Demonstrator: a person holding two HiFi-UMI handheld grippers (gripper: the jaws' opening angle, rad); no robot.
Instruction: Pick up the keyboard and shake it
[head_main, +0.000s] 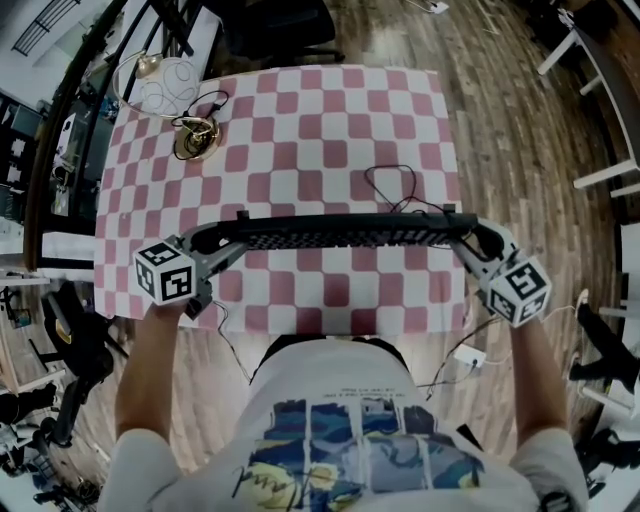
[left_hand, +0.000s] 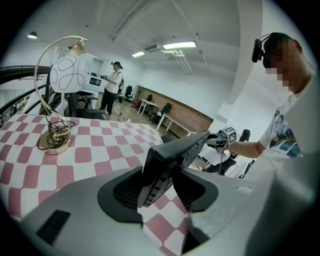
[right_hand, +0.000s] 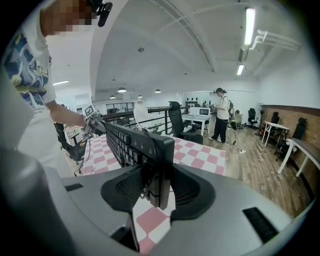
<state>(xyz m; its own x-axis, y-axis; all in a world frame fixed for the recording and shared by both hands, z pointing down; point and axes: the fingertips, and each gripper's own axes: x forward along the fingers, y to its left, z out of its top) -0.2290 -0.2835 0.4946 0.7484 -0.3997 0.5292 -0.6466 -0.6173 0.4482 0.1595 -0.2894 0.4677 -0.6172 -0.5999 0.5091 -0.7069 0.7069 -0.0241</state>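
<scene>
Left claw (left_hand: 157, 186) is clamped on the left end of the keyboard (left_hand: 179, 150). Right claw (right_hand: 155, 187) is clamped on the right end. On each side the pads press the key face and the back, and the board sits deep in the jaws. Nothing looks loose.

For the shake:
- Hold both clamps.
- Drive both hands in step so the board doesn't twist between them.
- Use short strokes and stay above the desk (head_main: 330, 130) so the lower edge doesn't clip it.
- Mind the cable (head_main: 395, 185). It loops on the desk just beyond the board, and I'd guess slack is limited.

The keyboard hangs over the desk's near half, off the surface as far as I can judge. Its long axis runs claw to claw, parallel to the desk's near edge. It's tipped up on edge, with the key face toward you and the back toward the desk's far side.
</scene>
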